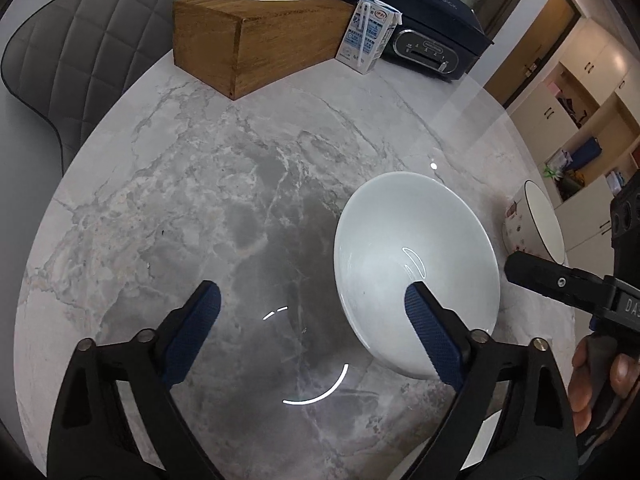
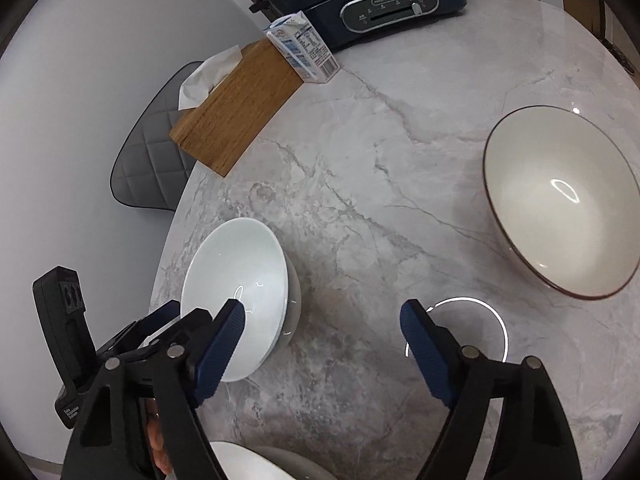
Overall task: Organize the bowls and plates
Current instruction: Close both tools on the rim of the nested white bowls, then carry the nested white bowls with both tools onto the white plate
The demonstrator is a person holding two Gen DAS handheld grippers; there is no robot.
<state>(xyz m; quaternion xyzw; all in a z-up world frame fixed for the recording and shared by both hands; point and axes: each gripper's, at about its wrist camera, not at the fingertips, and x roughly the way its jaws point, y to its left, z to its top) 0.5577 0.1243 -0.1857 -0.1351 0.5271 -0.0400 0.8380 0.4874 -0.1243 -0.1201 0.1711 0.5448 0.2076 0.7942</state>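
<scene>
A plain white bowl [image 1: 412,256] stands on the marble table [image 1: 200,200], just right of my left gripper [image 1: 312,304]; it also shows in the right wrist view [image 2: 240,280]. The left gripper is open and empty, its right finger in front of the bowl. A larger cream bowl with a dark rim [image 2: 560,200] stands at the right; its edge shows in the left wrist view [image 1: 540,220]. My right gripper [image 2: 320,320] is open and empty above the table between the two bowls. A white dish edge [image 2: 256,464] shows at the bottom.
A wooden tissue box [image 1: 256,40], a small milk carton [image 1: 366,34] and a dark blue electric cooker [image 1: 424,24] stand at the far side. A grey padded chair [image 1: 80,60] is beyond the left edge. Cabinets [image 1: 580,120] stand to the right.
</scene>
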